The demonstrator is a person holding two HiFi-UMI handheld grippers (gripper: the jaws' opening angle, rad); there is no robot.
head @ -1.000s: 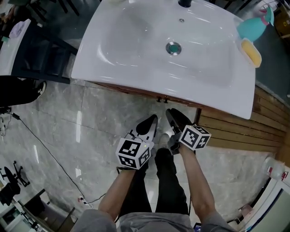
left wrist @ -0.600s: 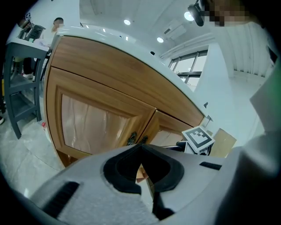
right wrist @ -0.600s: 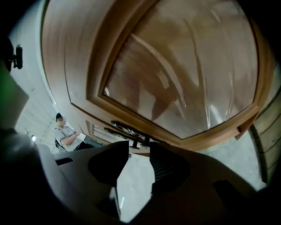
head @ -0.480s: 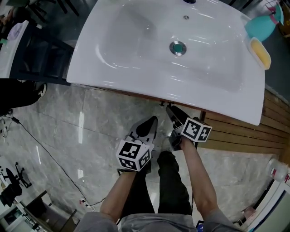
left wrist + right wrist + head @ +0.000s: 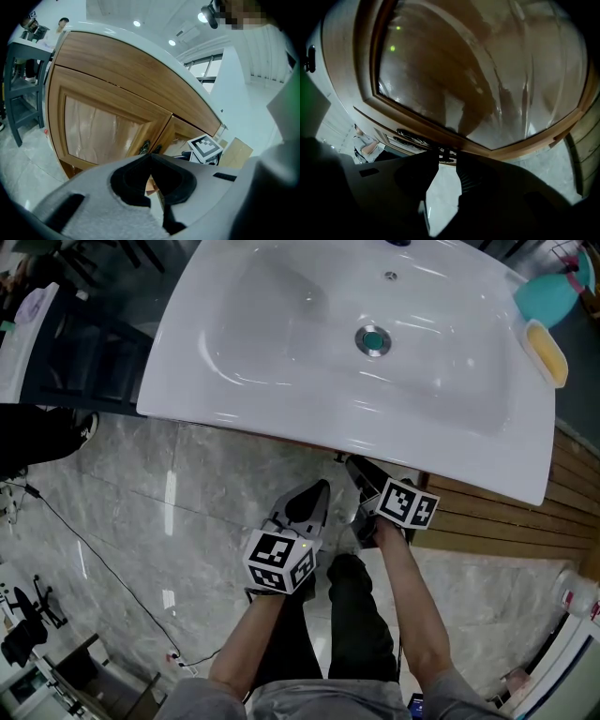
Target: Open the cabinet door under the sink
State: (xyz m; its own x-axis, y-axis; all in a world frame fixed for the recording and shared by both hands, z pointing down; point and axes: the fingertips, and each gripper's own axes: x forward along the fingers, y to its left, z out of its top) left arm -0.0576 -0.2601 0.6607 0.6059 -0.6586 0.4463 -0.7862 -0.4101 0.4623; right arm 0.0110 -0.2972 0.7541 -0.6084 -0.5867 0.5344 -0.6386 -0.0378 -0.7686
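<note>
Looking steeply down, we see the white sink (image 5: 272,324) filling the top of the head view. Its drain (image 5: 372,339) sits right of centre, and a teal object (image 5: 553,294) and a yellow block (image 5: 547,352) rest on its right-hand rim. From there the basin hides nearly all of the cabinet (image 5: 122,70) beneath it. Both grippers point in under the sink's front edge, above the grey marble floor (image 5: 169,512), with wooden slats (image 5: 487,517) off to the right.

The right gripper (image 5: 361,470) is the nearer of the two, its tips just under the rim. Its own view is filled by the cabinet door (image 5: 478,79), a wooden frame round a shiny panel. The fingers (image 5: 412,180) stand apart, having just been closing a little. The door's dark handle (image 5: 444,153) lies at the far end of the gap between the tips. We cannot tell whether either finger touches it, and neither presses on it that we can see. Pale floor shows through the rest of the gap.

The left gripper (image 5: 309,502) hangs a little farther back from the cabinet. In its own view the fingers (image 5: 126,183) are closed tip to tip with nothing between them. Past them we see two wooden doors meeting at a seam, a dark handle on either side of it. The left door (image 5: 103,126) carries a glossy inset panel. The right gripper's marker cube (image 5: 205,146) shows in front of the right-hand door.
</note>
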